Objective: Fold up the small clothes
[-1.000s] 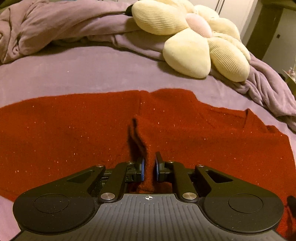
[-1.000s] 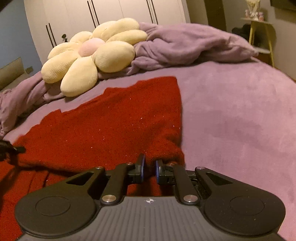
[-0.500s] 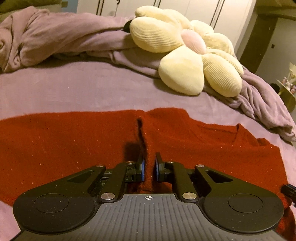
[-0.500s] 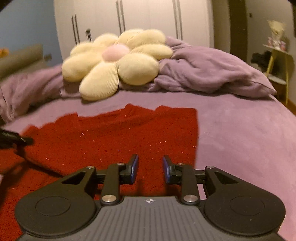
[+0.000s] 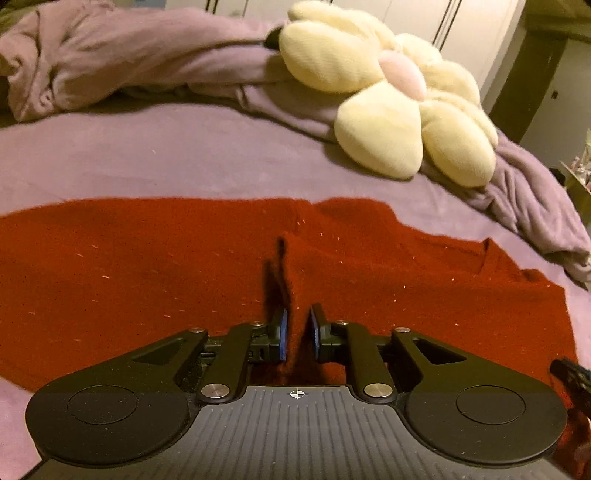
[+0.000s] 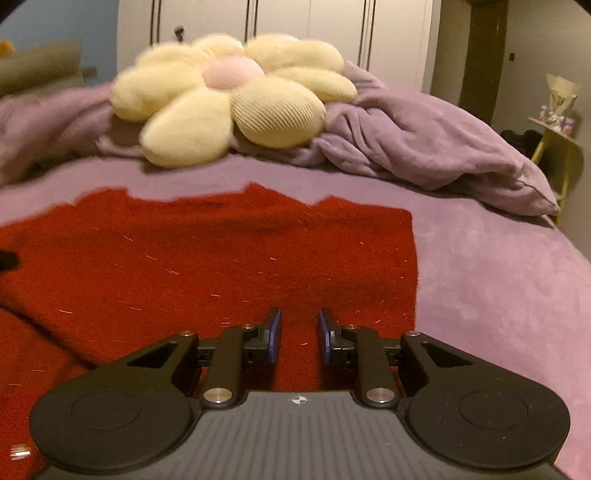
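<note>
Sweater (image 5: 147, 280) mostly flat on bed (image 5: 184, 162): L gripper (image 5: 297, 334) jaws clamp a ridge, R gripper (image 6: 299, 341) jaws just closing, apart, empty; folds mostly left.

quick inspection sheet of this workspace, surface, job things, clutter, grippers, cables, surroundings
surface: purple bed cover, smooth where the work is done.
job's things: one red knit garment spread on the cover; a ridge of it is pulled up in the left wrist view.
clutter: cream flower cushion and bunched purple blanket at the far side, apart from the garment.
grippers: left gripper shut on the raised ridge; right gripper open just above flat cloth, pinching nothing, its jaws just closing a little.
cables: nothing seen.
surroundings: white wardrobe doors, yellow side table at right.
</note>
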A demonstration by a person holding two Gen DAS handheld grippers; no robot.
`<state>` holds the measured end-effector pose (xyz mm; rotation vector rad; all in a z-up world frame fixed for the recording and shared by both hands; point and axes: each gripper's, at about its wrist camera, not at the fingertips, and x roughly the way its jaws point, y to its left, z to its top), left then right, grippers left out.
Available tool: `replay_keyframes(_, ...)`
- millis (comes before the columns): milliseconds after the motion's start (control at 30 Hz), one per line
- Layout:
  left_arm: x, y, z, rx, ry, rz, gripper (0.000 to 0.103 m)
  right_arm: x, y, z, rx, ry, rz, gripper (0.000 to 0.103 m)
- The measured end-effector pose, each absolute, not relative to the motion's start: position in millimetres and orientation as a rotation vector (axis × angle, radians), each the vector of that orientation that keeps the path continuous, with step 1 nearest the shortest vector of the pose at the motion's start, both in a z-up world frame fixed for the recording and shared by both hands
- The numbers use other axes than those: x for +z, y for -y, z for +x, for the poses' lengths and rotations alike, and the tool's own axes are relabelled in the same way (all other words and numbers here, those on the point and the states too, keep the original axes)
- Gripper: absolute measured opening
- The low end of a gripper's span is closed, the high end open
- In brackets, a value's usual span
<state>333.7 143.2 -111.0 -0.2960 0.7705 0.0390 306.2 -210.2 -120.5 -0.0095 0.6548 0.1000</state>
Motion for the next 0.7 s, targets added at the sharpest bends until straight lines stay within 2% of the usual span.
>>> replay_keyframes(100, -106, -146, 322, 0.035, -0.761, -0.312, 0.016, -120, 204, 284, 0.167, -0.646, -0.009, 0.02)
replay_keyframes(267, -117, -135, 328, 0.021, -0.829, -0.306, 0.028, -141, 191, 285, 0.165, -0.706, -0.051, 0.021)
replay_keyframes(367, -124, -134, 332, 0.047, -0.848, -0.316, 0.032, -142, 190, 291, 0.162, -0.719, -0.06, 0.021)
replay_keyframes(433, -129, -135, 333, 0.073, -0.86, -0.315, 0.044, -142, 187, 289, 0.16, -0.714, -0.088, 0.021)
replay_keyframes(533, -133, -139, 334, 0.105, -0.872, -0.327, 0.056, -143, 179, 287, 0.153, -0.712, -0.147, 0.021)
replay_keyframes(700, -125, -141, 334, 0.133, -0.91, -0.327, 0.062, -141, 167, 287, 0.153, -0.733, -0.268, 0.022)
